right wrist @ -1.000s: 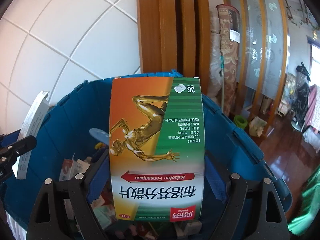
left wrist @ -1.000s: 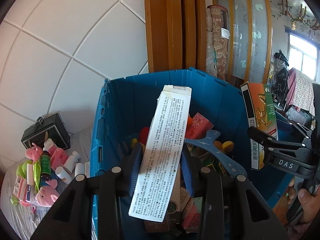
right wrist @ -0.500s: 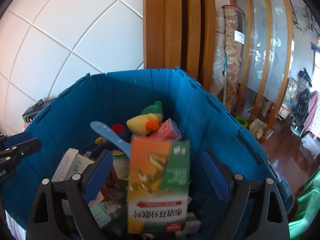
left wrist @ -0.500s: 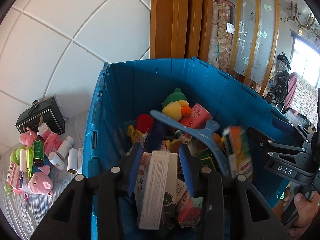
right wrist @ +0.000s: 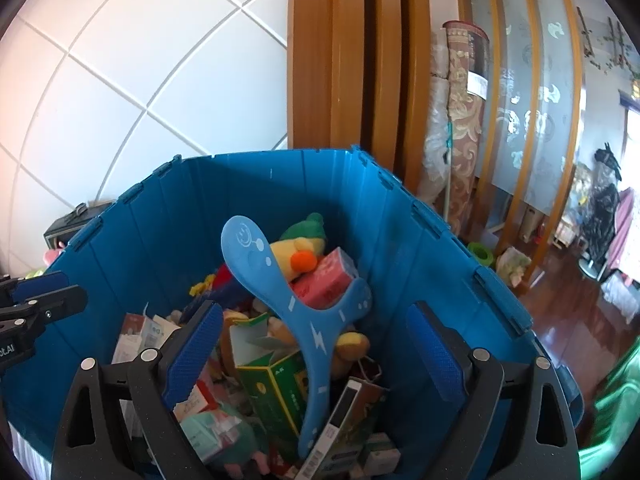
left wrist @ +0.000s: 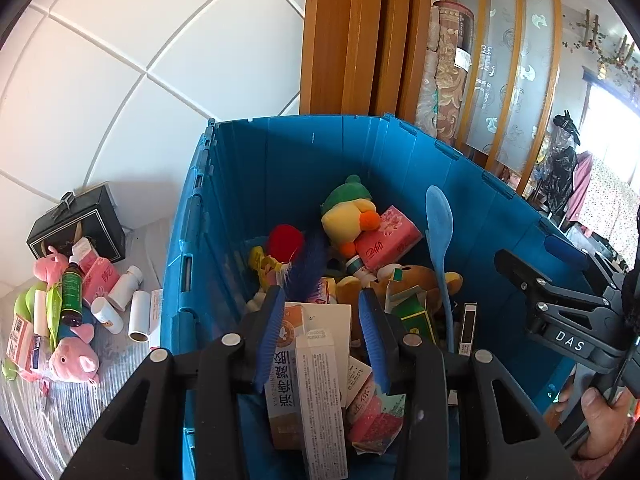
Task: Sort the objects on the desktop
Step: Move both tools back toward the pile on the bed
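A blue plastic bin [left wrist: 280,168] holds several boxes and plush toys. My left gripper [left wrist: 321,296] hangs over its near edge, open, with nothing between its pads. Below it a narrow white printed box [left wrist: 320,392] lies on other boxes in the bin. My right gripper [right wrist: 314,312] stands wide open above the bin [right wrist: 180,208]. The orange-green medicine box [right wrist: 340,412] rests on its edge among the contents, beside a blue boomerang toy [right wrist: 280,292]. In the left wrist view the right gripper [left wrist: 560,320] shows at the bin's right rim.
Left of the bin, on a striped cloth, lie a black gift box [left wrist: 76,228], a pink pig plush [left wrist: 76,356], a green bottle [left wrist: 72,296] and white bottles [left wrist: 140,316]. A wooden door frame [left wrist: 344,40] stands behind. A hand [left wrist: 600,412] grips the right tool.
The white box left my left gripper and fell into the bin. The orange-green box dropped out of my right gripper into the bin, and its jaws spread wider.
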Tool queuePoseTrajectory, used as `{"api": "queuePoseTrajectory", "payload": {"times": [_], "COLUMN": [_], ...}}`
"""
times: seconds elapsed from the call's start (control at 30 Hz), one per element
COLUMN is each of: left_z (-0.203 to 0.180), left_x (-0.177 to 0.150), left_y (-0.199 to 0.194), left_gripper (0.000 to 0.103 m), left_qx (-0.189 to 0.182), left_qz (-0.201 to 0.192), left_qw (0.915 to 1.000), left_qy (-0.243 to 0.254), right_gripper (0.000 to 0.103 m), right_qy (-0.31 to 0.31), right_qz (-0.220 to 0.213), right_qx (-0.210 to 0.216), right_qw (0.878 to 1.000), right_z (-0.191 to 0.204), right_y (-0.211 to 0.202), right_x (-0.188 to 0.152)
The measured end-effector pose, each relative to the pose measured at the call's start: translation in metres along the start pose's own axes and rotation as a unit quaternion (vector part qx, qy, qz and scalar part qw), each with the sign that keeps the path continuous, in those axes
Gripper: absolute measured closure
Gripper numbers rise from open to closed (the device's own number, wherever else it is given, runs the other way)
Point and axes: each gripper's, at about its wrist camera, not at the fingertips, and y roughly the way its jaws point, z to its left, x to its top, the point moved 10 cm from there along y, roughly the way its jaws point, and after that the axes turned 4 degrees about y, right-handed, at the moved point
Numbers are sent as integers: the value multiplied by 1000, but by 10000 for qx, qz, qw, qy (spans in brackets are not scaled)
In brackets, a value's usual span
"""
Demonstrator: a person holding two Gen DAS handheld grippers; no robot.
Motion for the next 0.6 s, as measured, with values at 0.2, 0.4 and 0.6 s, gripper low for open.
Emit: {"api": "queuePoseTrajectory", "payload": {"times": [0.2,0.4,0.6], "left_z": [4,20,78], "left_x": [-3,-3,-12], "left_y": [-19,-70,-121], "left_gripper": [65,65,28], "left_qx": [51,189,884], "left_qz": [-258,-811,-1413], "left_qw": [9996,9965,9855], "left_qy": [-54,-26,-304], "right_gripper": [0,0,0], "right_qy": [193,259,403], "right_qz": [-53,-23,-118], "right_qx": [-139,-321,27], "right_qw": [9997,9991,9991], "right_z": [-6,-7,27], "right_y": [-2,-3,-24], "right_x": [3,-1,-5]}}
